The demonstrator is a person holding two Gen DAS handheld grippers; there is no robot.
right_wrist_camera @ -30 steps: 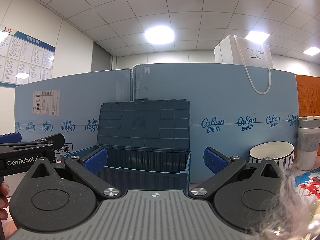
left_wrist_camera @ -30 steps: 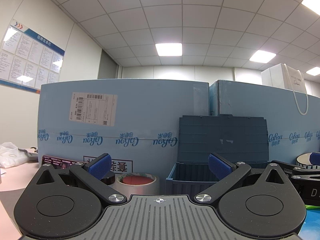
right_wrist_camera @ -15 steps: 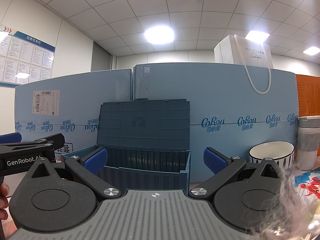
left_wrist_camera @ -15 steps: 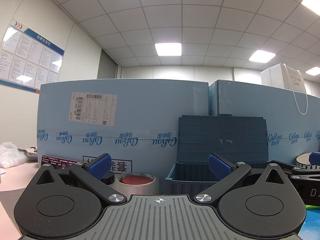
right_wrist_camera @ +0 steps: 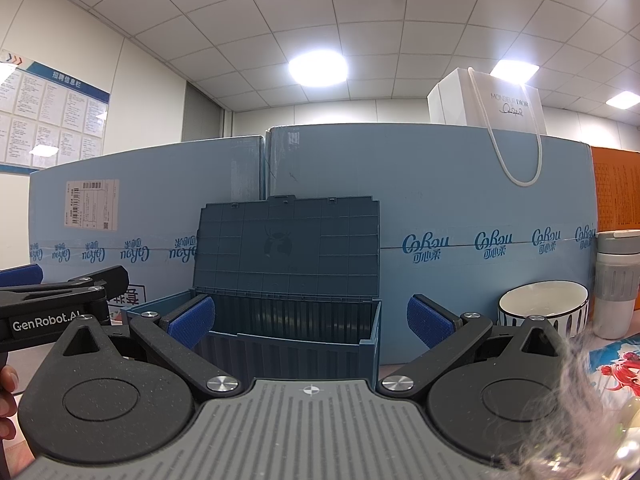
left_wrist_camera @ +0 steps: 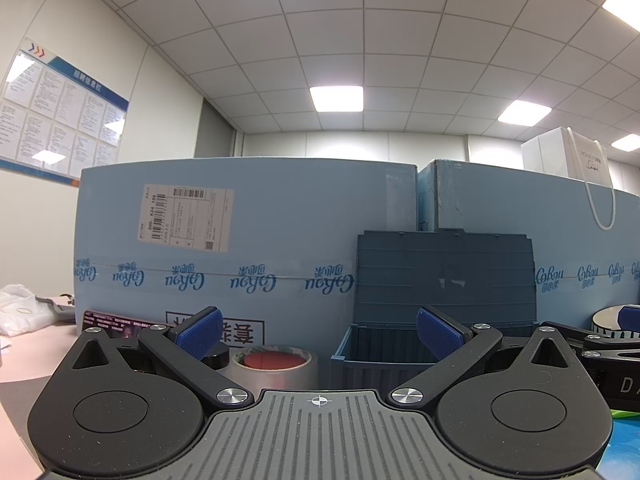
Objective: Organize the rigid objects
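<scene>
A dark blue storage box point(right_wrist_camera: 296, 338) stands open on the table, its lid point(right_wrist_camera: 288, 248) upright against light blue cartons. My right gripper point(right_wrist_camera: 310, 320) is open right in front of it, nothing between the blue pads. My left gripper point(left_wrist_camera: 318, 330) is also open and empty. It faces a roll of silver tape point(left_wrist_camera: 276, 366) with a red core, and the same box point(left_wrist_camera: 384, 354) sits just right of centre. A white bowl point(right_wrist_camera: 544, 310) with dark stripes and a grey-white cup point(right_wrist_camera: 616, 284) stand to the box's right. In the right wrist view the left gripper point(right_wrist_camera: 52, 300) shows at the left edge.
Tall light blue cartons point(left_wrist_camera: 248, 248) wall off the back of the table. A white paper bag point(right_wrist_camera: 488, 96) sits on top of them. A white plastic bag point(left_wrist_camera: 20, 308) lies at far left. A printed mat point(right_wrist_camera: 612, 364) and fluffy grey fur point(right_wrist_camera: 580, 368) are at the right. A hand point(right_wrist_camera: 6, 396) is visible.
</scene>
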